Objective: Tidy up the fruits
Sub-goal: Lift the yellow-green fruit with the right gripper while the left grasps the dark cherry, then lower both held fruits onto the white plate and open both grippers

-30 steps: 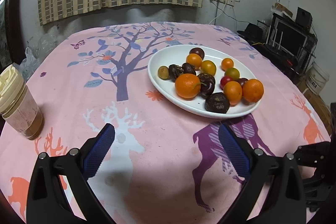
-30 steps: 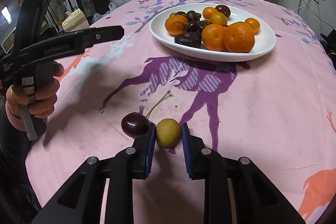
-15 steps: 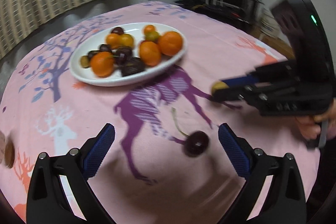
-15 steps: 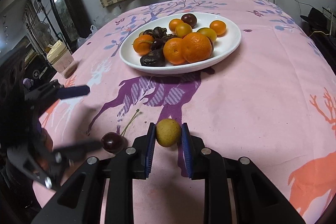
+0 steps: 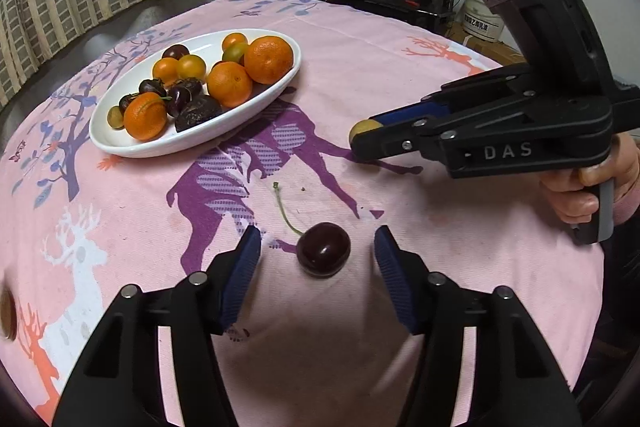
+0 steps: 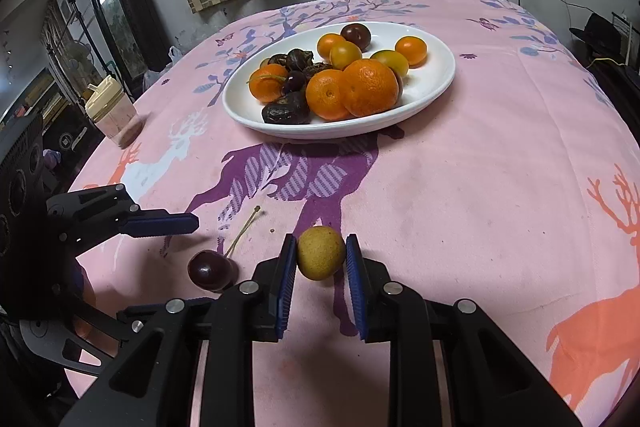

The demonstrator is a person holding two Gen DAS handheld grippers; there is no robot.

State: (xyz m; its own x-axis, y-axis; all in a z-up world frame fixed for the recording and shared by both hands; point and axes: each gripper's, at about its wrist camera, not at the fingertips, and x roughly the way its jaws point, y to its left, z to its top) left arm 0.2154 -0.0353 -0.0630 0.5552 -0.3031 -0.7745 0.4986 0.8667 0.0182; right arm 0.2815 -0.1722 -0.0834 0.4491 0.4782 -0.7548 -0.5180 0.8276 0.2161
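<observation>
Right now the cherry (image 5: 323, 253) sits on the table (image 5: 440, 267) between the two wide-apart fingers of the left claw (image 5: 318, 253), a bit nearer the right finger. Its stem points away, toward the white plate (image 5: 120, 143). The right claw (image 6: 321, 259) is clamped on a small yellow fruit (image 6: 320, 252), so the left claw looks ready to close.

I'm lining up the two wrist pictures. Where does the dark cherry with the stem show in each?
Left wrist: cherry lies low centre, between the open left gripper fingers.
Right wrist: cherry lies lower left, just left of the right gripper.
Shared landmark: white plate of fruit.
</observation>
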